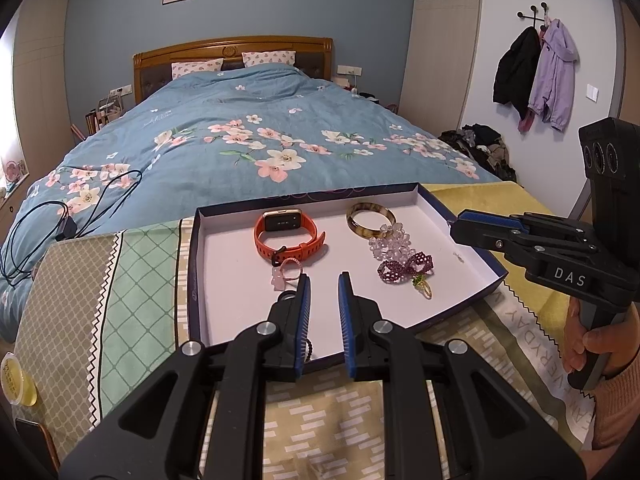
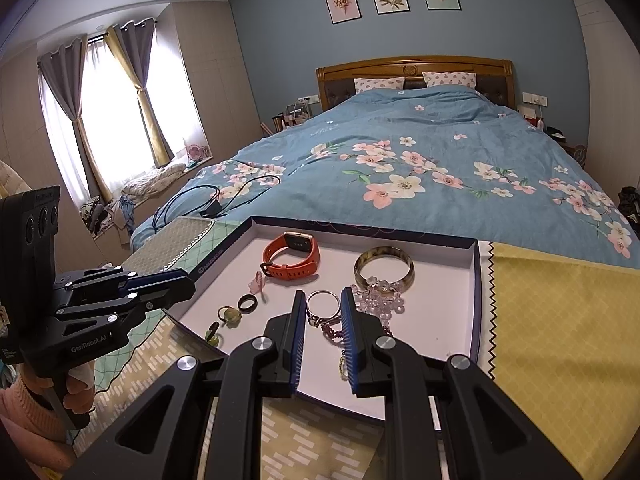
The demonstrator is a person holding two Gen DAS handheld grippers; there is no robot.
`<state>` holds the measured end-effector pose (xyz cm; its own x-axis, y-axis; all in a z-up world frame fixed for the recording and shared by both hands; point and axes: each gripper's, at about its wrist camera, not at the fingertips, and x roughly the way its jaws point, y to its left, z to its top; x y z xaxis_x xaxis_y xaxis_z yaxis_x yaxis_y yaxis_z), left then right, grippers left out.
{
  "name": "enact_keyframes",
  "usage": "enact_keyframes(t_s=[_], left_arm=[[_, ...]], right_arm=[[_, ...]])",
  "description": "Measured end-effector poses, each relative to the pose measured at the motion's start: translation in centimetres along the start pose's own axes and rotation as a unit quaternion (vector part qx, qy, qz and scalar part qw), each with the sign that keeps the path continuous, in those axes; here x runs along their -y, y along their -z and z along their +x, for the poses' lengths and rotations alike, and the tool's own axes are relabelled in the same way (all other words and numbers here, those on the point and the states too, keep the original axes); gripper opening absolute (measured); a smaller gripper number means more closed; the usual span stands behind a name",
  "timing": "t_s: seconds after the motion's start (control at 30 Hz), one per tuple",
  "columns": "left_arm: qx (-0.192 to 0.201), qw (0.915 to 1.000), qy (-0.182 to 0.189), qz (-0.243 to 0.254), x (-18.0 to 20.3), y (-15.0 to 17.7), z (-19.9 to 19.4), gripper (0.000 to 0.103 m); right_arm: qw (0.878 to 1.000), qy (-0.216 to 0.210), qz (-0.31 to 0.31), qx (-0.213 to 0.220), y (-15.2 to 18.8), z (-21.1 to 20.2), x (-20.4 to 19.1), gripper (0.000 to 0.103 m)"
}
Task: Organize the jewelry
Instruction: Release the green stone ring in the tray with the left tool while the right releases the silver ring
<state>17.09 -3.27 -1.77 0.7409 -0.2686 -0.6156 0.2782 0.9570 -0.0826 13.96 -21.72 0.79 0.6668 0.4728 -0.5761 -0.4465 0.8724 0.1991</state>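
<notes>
A shallow white-lined box lies at the foot of the bed. It holds an orange watch, a tortoiseshell bangle, a clear bead bracelet, a purple bead bracelet, a pink ring, a silver ring, a black ring and green-stone rings. My left gripper is open and empty above the box's near part. My right gripper is open and empty above the silver ring.
The box rests on patterned cloths and a yellow cloth over a blue floral duvet. A black cable with a charger lies on the duvet at left. Coats hang on the right wall.
</notes>
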Motion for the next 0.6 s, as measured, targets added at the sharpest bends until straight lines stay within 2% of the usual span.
enact_keyframes(t_s=[0.6], left_arm=[[-0.013,0.9999,-0.006,-0.009,-0.4,0.4,1.3,0.015]], right_arm=[[0.999,0.013,0.003,-0.036,0.7,2.5,0.2,0.016]])
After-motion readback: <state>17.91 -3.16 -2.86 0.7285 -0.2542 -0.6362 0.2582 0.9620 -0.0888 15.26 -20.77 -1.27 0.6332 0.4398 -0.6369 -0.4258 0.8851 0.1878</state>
